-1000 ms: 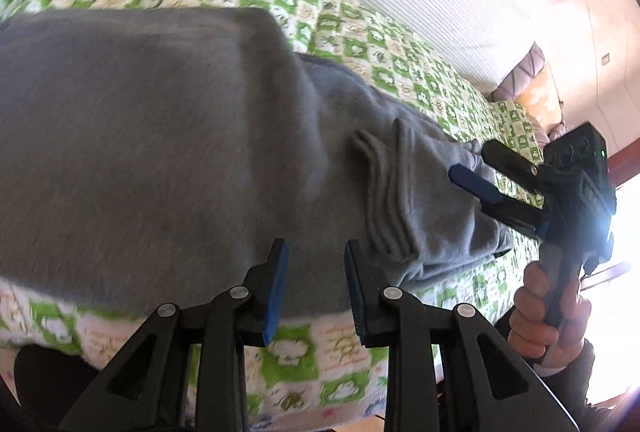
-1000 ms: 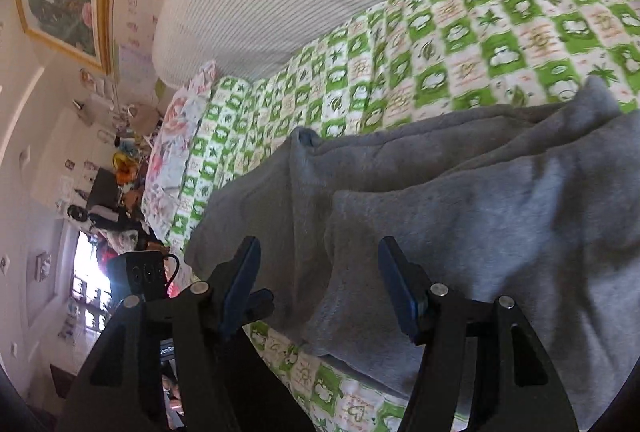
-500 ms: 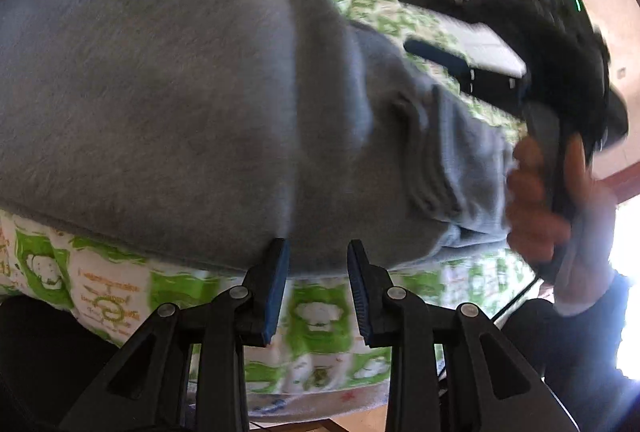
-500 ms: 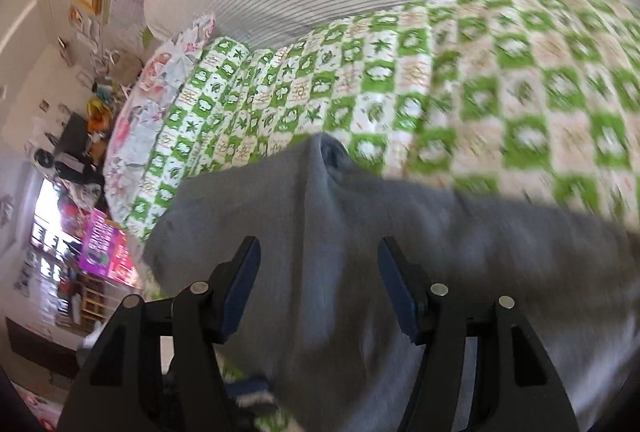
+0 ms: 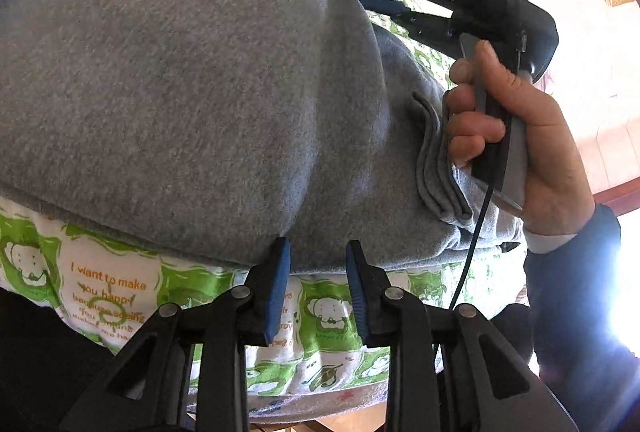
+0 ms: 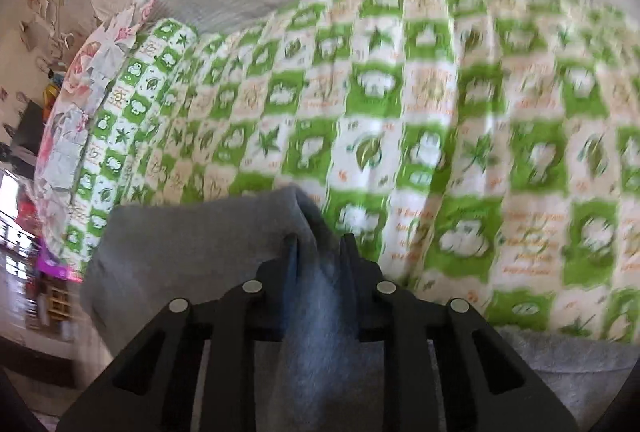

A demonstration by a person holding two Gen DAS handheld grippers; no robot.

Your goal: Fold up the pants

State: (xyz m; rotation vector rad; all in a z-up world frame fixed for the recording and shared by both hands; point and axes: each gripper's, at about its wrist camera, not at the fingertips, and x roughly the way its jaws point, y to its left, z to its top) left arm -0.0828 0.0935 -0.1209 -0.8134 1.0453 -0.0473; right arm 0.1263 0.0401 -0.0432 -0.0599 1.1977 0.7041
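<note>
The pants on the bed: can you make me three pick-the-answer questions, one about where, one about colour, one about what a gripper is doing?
1. Where do the pants lie?
A. on the green checked bedspread
B. on a chair
C. on the floor

2. What colour are the pants?
A. red
B. grey
C. black

3. What is the right gripper doing?
A. hanging open above the bed
B. holding a pillow
C. pinching grey cloth

Answers: 1 A, checked cover shows below their edge. 2 B, grey fleece in both views. 3 C, fabric fills its narrowed jaws.

The left gripper [image 5: 318, 264] is low at the near edge, jaws parted with nothing between them. The right gripper [image 6: 318, 252] is clamped on grey cloth; the right hand [image 5: 520, 136] wraps its handle.
</note>
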